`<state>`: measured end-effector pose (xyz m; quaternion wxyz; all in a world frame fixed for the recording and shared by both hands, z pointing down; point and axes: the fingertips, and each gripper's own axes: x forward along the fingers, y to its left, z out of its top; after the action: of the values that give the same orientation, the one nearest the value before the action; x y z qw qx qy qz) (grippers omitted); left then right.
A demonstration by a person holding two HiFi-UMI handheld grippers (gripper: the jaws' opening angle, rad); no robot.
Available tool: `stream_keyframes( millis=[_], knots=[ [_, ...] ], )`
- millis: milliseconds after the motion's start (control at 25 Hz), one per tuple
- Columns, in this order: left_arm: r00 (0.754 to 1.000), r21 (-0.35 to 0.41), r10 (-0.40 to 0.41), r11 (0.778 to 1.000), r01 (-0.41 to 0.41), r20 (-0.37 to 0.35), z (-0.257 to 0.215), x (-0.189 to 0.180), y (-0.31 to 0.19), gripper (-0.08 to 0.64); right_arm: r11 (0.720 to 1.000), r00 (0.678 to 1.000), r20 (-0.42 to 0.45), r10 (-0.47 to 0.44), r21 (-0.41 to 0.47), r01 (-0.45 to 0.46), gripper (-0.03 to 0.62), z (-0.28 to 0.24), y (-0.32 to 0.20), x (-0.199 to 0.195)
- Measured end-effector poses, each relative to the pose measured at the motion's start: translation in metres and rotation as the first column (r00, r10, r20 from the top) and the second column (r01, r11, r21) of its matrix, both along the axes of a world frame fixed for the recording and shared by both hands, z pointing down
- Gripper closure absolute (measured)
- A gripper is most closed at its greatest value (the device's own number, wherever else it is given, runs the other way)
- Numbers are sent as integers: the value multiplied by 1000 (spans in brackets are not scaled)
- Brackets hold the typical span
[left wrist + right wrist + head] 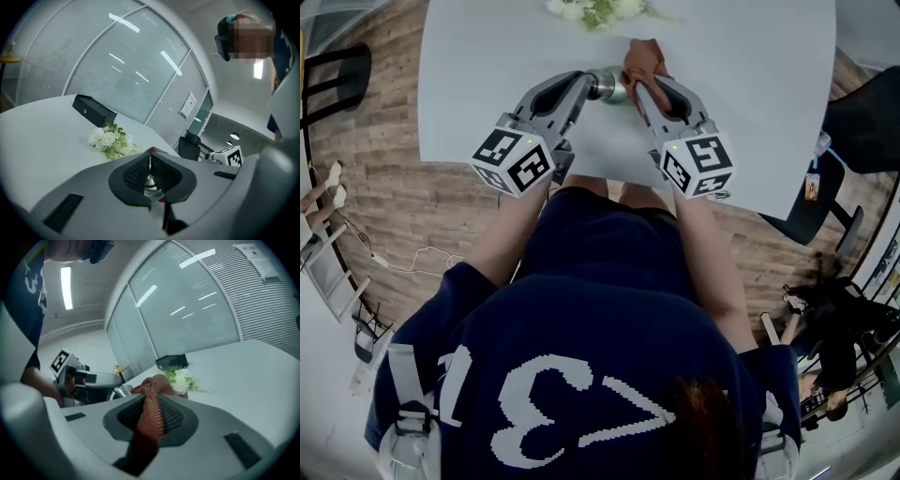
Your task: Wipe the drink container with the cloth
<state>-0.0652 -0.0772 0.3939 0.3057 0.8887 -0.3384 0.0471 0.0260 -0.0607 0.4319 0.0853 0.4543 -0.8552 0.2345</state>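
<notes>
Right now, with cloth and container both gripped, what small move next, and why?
Probably rub the cloth in the right gripper along the drink container: the left gripper is clamped on it, and the cloth is bunched beside it.

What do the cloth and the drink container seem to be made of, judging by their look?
The cloth looks like a woven or knitted textile, rust-brown and matt; a fine ribbed texture shows and it bunches in soft folds. The drink container is probably metal, perhaps stainless steel, with a shiny silver finish; it catches bright highlights.
</notes>
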Motion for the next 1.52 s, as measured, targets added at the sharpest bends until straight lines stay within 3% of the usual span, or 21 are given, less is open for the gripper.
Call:
stream_keyframes(
  millis=[120,240,360,520,760,920,1120,1240,1520],
  knots=[
    [1000,-20,-17,1000,17,18,3,3,0,534,991,993,59,-106,84,101,512,-34,2,-36],
    [998,-16,-32,999,33,56,4,0,0,534,977,985,10,-174,131,171,512,-43,6,-59],
    [997,-34,-53,998,55,60,8,-8,0,534,982,987,-61,-151,107,157,512,-27,11,-44],
    [998,-69,-61,996,64,35,12,-13,2,534,997,990,-132,-43,63,52,512,7,14,0],
    [1000,-69,-23,997,22,-21,1,6,9,534,997,982,-176,74,-15,-78,512,45,21,46],
    [1000,-81,-26,996,26,-10,2,6,8,534,999,989,-141,43,-4,-44,514,32,26,33],
    [1000,-89,-20,996,20,5,1,5,4,534,987,993,-69,-95,124,103,512,-23,26,-29],
    [1000,-78,-7,997,9,26,-1,10,3,534,969,983,-103,-154,179,170,512,-43,28,-53],
    [999,-108,-31,994,35,31,8,-3,-2,534,989,977,-195,-80,103,102,512,6,35,-14]
  ],
)
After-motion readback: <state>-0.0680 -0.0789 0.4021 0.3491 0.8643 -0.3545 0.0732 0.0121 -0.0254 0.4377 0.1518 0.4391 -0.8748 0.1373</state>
